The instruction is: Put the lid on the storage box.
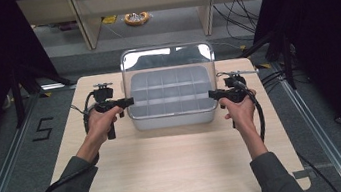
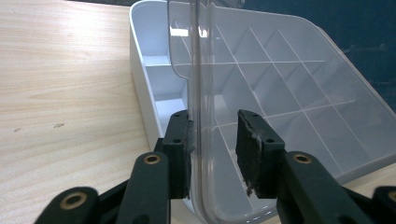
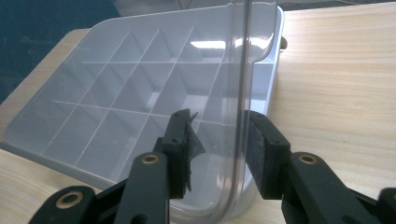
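A white divided box [image 1: 172, 120] stands at the table's far middle, its compartments bare. Its clear lid [image 1: 167, 57] is raised upright over it. My left gripper [image 1: 130, 101] is at the lid's left edge and my right gripper [image 1: 211, 93] at its right edge. In the left gripper view the jaws [image 2: 215, 135] stand open around the lid [image 2: 261, 70]; the lid's edge rests against the left pad [image 2: 184, 149], beside the box wall [image 2: 140, 74]. In the right gripper view the open jaws [image 3: 217, 135] straddle the lid [image 3: 140, 84], whose edge lies close to the right pad [image 3: 257, 149].
The light wooden table [image 1: 179, 170] has free room in front of the box. Beyond it are shelf legs [image 1: 85, 22], a yellow reel [image 1: 136, 18] on the floor and cables [image 1: 241, 5]. A "5" mark [image 1: 42, 129] is on the floor at the left.
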The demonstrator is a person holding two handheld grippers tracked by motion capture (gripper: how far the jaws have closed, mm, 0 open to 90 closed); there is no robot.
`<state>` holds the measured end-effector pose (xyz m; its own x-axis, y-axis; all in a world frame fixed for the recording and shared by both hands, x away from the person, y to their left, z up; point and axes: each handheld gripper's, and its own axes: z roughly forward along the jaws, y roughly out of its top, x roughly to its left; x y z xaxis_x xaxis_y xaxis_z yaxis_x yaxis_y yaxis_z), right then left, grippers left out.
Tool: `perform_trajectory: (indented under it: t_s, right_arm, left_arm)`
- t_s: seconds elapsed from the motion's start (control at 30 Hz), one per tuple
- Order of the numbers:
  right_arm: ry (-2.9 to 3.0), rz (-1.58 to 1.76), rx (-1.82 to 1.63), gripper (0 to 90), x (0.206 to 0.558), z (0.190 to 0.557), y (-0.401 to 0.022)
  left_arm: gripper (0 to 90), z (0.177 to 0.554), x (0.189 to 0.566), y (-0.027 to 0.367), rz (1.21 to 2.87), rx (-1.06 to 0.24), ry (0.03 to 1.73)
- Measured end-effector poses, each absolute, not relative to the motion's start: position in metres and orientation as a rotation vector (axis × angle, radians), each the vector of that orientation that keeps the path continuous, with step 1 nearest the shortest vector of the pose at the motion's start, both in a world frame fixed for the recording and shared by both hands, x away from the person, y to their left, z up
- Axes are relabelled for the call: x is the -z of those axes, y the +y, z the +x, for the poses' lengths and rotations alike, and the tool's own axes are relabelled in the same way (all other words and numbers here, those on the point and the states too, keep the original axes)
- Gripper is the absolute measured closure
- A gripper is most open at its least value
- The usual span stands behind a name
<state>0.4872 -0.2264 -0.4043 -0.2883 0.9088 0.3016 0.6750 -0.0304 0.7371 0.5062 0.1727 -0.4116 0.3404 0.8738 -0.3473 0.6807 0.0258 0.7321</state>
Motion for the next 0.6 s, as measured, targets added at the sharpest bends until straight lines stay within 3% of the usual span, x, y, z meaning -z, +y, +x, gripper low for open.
perform_trajectory:
  t_s: [0.6]
  right_arm:
    - [1.974,1.663,-1.174,59.5,0.418,0.496,-0.227]
  left_arm:
    - [62.2,0.512,0.419,0.169,1.726,-0.278,1.426]
